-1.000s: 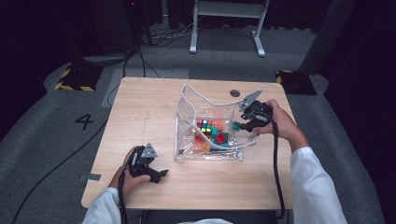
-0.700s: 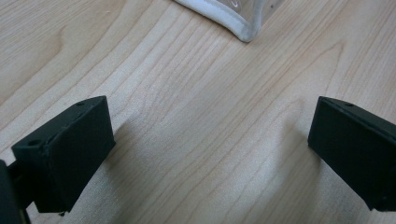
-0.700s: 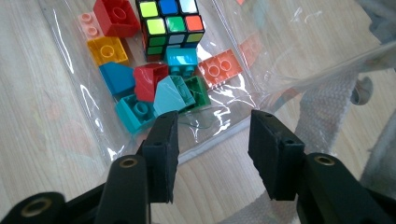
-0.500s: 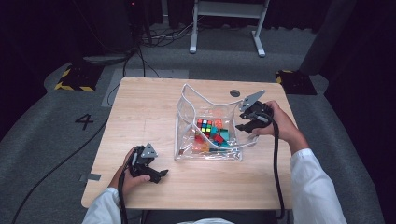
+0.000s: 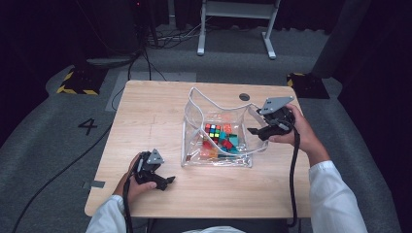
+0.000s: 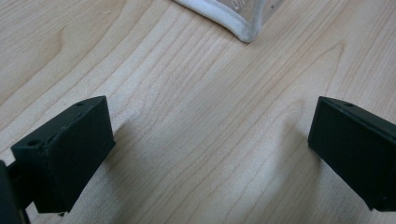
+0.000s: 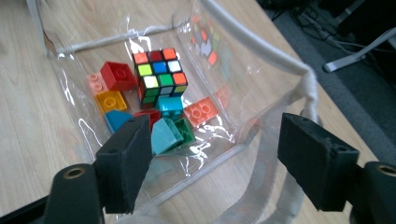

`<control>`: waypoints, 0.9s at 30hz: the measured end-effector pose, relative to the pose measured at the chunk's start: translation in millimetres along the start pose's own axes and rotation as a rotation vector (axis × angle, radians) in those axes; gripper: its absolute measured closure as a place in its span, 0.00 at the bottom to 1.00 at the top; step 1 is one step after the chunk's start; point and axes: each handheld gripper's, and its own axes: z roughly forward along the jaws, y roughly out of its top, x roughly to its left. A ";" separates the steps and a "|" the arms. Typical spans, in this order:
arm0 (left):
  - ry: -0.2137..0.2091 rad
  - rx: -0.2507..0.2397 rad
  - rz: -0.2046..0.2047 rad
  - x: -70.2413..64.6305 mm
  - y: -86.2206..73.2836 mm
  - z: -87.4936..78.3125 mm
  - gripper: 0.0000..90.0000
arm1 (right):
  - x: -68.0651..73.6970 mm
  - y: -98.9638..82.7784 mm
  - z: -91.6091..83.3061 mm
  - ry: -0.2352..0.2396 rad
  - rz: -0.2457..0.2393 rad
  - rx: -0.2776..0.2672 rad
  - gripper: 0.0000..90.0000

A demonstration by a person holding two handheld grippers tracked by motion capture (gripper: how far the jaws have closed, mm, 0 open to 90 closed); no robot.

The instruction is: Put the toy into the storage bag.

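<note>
The clear bag (image 5: 218,138) stands open on the desk (image 5: 155,111), with a puzzle cube (image 7: 159,74) and bricks (image 7: 116,77) inside. The right hand-held gripper (image 5: 256,132) hovers at the bag's right wall; its jaws have just been opening and stand spread, pinching nothing. The left hand-held gripper (image 5: 165,182) rests on the desk near the bag's front corner, jaws spread.

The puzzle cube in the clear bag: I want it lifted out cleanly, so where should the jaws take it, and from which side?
Take the puzzle cube by two opposite flat side faces, coming down through the clear bag's open top. It probably sits flat, top face up, with bricks crowding its base, so grip high.
</note>
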 end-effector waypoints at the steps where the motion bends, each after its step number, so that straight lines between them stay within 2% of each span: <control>1: 0.000 0.000 0.000 0.0 0.0 0.0 0.00 | 0.6 -0.2 -3.5 -0.008 0.006 -0.017 0.29; 7: 0.000 0.000 0.000 0.0 0.0 0.0 0.00 | 1.5 -5.0 -15.9 -0.053 0.022 -0.050 0.28; 11: 0.001 0.000 0.000 0.0 0.0 0.0 0.00 | 2.3 -9.2 -20.6 -0.075 0.057 -0.063 0.26; 12: 0.001 0.000 0.000 0.0 0.0 0.0 0.00 | 1.2 -10.4 -21.9 -0.084 0.042 -0.064 0.26; 13: 0.000 0.000 0.000 0.0 0.0 0.0 0.00 | 2.3 -11.6 -24.2 -0.087 0.067 -0.075 0.26; 14: 0.001 0.000 0.001 0.0 0.0 0.0 0.00 | 1.0 -13.4 -26.2 -0.087 0.052 -0.079 0.26; 17: 0.001 0.000 0.000 0.0 0.0 0.0 0.00 | 1.0 -17.7 -31.8 -0.101 0.056 -0.088 0.25; 21: 0.001 0.000 0.000 0.0 0.0 0.0 0.00 | -0.6 -24.1 -38.2 -0.111 0.088 -0.116 0.25; 27: 0.000 0.000 0.000 0.0 0.0 0.0 0.00 | 0.3 -33.1 -44.9 -0.119 0.104 -0.119 0.25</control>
